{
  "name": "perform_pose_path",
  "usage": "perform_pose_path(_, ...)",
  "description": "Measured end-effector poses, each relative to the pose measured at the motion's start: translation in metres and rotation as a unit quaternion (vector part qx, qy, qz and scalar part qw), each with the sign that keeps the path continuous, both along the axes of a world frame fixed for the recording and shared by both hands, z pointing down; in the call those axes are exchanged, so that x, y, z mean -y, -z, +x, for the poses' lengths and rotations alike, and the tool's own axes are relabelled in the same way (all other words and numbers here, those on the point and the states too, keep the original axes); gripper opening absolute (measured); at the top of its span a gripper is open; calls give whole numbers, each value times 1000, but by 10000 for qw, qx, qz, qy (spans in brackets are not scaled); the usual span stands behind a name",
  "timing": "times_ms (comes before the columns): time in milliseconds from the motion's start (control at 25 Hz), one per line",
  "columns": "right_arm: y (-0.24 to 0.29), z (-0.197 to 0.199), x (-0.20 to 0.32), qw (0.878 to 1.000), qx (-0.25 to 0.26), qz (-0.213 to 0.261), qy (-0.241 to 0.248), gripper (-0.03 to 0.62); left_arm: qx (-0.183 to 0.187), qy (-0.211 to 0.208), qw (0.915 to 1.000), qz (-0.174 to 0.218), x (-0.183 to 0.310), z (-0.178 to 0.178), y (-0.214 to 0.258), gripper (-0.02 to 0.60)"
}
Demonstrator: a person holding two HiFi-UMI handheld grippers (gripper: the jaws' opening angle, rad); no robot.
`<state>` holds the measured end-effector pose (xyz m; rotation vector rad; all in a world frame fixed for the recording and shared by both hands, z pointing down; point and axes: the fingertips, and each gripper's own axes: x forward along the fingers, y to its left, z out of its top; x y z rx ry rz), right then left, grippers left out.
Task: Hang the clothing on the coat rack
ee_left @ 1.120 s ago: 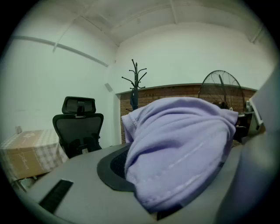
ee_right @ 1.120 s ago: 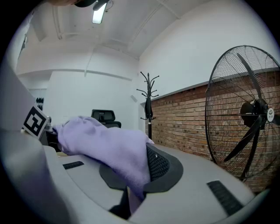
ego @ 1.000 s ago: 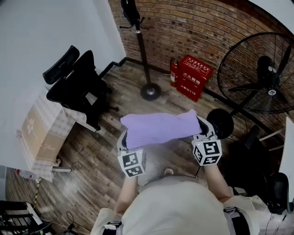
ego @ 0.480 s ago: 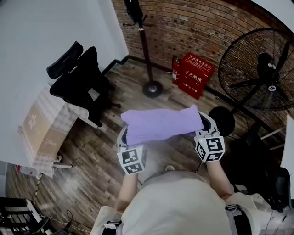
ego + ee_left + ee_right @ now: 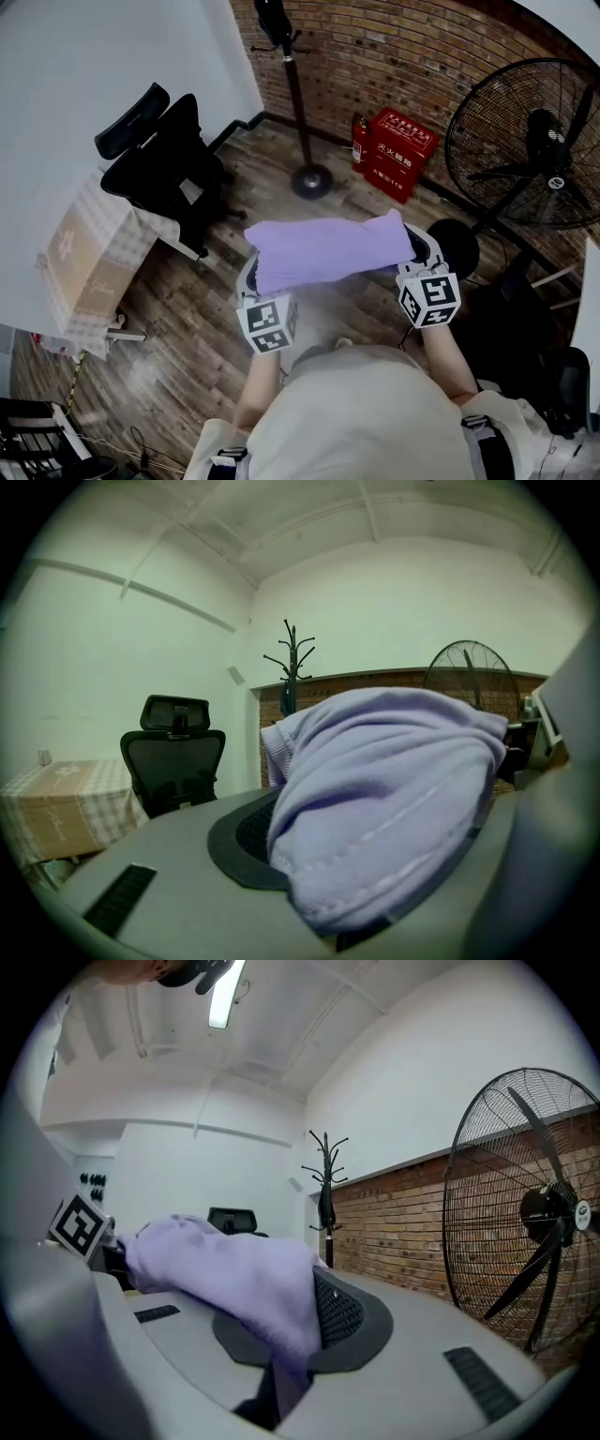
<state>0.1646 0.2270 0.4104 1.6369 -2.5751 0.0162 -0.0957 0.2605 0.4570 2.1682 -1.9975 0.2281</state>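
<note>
A lilac garment (image 5: pixel 328 251) hangs stretched between my two grippers in front of my body. My left gripper (image 5: pixel 255 277) is shut on its left end, where the cloth (image 5: pixel 384 799) bulges out over the pads. My right gripper (image 5: pixel 415 251) is shut on the right end, and the fabric (image 5: pixel 244 1293) drapes across its jaws. The dark coat rack (image 5: pixel 292 103) stands ahead by the brick wall, with something dark hanging at its top; it also shows as the coat rack (image 5: pixel 292 667) and the coat rack (image 5: pixel 326 1199) in the gripper views, well beyond the garment.
A black office chair (image 5: pixel 164 173) stands left of the rack, beside a table with a checked cloth (image 5: pixel 89 272). A red crate (image 5: pixel 398 155) and a fire extinguisher (image 5: pixel 358 145) sit against the brick wall. A big floor fan (image 5: pixel 525 145) is at the right.
The view shifted slightly between the earliest frame and now; the garment and both grippers keep the same hold and nearly the same place.
</note>
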Motion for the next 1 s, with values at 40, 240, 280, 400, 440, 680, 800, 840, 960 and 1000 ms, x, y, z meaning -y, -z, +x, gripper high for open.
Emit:
perform_pose_path(40,1,1,0,10000,1,12,11,23,-7,1,10000,6,0,1,0,106)
perform_pose_path(240,2,7,1,10000,40,10,3,23,-51,8,10000,-31,-2,8,-1,106)
perform_pose_path(280,2,8,0,10000,45,3,-1,23,-52,3,10000,-37,-3,9,0,106)
perform_pose_path(400,1,7,0,10000,24,-8,14,23,-40,8,10000,-23,-3,8,1,106)
perform_pose_path(440,0,7,0,10000,23,-12,19,23,-36,15,10000,-22,-3,7,1,106)
perform_pose_path(680,-3,4,10,9999,78,-65,8,24,-76,52,10000,-34,6,5,0,106)
perform_pose_path(800,-3,1,22,10000,49,-46,12,25,-80,65,9999,-7,18,1,-1,106)
perform_pose_path(840,-3,0,26,10000,41,-39,12,25,-81,71,9999,15,22,0,-1,106)
perform_pose_path(960,-4,-3,43,10000,28,-34,11,25,-119,94,9999,31,39,-3,-2,106)
perform_pose_path(1000,-4,-4,50,10000,20,-32,13,25,-131,99,9999,32,46,-3,-2,106)
